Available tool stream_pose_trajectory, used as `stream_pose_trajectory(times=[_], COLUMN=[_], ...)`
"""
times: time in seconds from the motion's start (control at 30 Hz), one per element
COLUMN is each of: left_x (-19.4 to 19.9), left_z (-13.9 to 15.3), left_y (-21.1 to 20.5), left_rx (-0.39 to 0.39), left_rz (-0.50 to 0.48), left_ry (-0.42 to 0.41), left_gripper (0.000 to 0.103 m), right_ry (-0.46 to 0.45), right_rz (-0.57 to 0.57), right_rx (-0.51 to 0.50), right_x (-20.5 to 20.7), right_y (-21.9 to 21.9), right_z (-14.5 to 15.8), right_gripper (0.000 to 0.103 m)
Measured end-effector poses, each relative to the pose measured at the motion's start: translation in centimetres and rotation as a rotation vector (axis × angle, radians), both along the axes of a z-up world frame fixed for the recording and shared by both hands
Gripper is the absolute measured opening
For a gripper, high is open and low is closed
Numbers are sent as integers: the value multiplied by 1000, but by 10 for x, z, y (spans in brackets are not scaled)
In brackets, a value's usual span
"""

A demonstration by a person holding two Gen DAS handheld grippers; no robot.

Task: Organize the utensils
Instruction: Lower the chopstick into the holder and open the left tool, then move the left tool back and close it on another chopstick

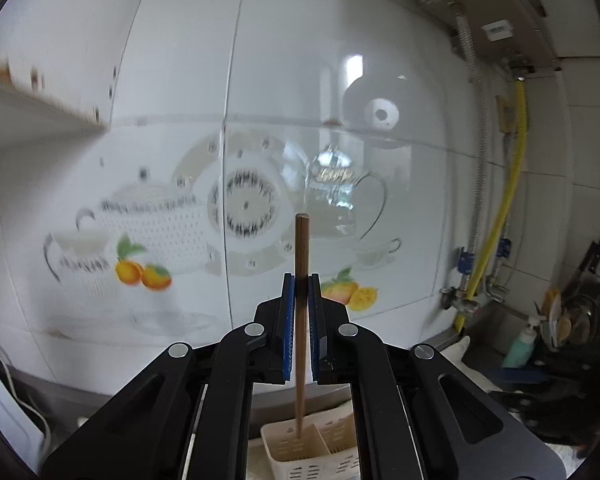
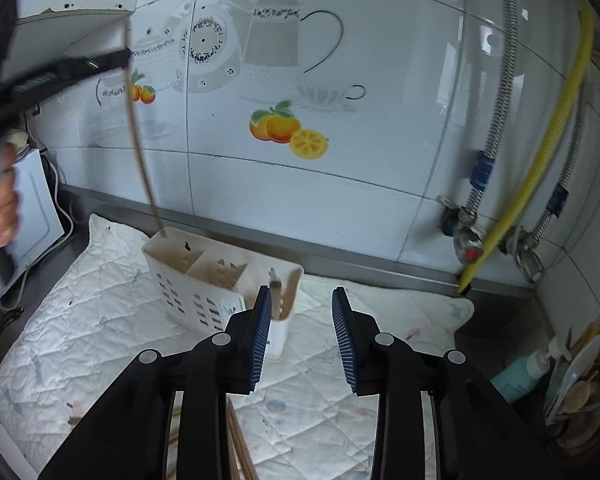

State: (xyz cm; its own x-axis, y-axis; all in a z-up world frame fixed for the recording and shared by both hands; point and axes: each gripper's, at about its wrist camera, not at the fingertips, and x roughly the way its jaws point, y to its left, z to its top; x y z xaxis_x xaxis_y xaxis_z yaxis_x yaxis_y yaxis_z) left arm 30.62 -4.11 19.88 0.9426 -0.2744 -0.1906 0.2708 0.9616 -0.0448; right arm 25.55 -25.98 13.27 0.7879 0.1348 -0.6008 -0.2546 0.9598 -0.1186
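The left gripper [image 1: 301, 280] has its fingers pinching a brown chopstick [image 1: 301, 248] upright, its lower tip just at or inside the left-hand compartment of the white utensil caddy [image 2: 188, 288], which stands on the quilted mat [image 2: 100, 320] covering the desk. From the right wrist view the stick is blurred, so I cannot tell if the tip is already below the rim. The step in hand looks like dropping this chopstick into its slot. The right gripper [image 2: 302, 332] hovers by the caddy's right end with its fingers spread and nothing between them; something that looks like a utensil handle stands in that end compartment. More chopsticks [image 2: 240, 448] lie on the mat beneath it. Next, the left fingers need to lower and release; the right should go for another stick.
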Motion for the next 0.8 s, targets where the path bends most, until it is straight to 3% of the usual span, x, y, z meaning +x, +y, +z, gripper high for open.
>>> stream_pose_trajectory(times=[0.2, 0.43, 0.47, 0.6, 0.8], left_x=[25, 33, 32, 19, -23], left_z=[-41, -64, -65, -62, -55], left_y=[8, 13, 14, 15, 25], left_rx=[-22, -11, -11, 7, 14], left_rz=[13, 10, 4, 25, 25], left_ry=[114, 201, 206, 188, 169], left_gripper=[5, 8, 11, 46, 51], right_ry=[-5, 2, 7, 48, 107], right_rz=[0, -15, -21, -45, -75], right_rx=[59, 91, 86, 114, 116], right_x=[-28, -70, -78, -105, -141], right_y=[-18, -28, -28, -33, -38], right_z=[-13, -42, -49, -77, -117], right_gripper=[31, 34, 34, 35, 35])
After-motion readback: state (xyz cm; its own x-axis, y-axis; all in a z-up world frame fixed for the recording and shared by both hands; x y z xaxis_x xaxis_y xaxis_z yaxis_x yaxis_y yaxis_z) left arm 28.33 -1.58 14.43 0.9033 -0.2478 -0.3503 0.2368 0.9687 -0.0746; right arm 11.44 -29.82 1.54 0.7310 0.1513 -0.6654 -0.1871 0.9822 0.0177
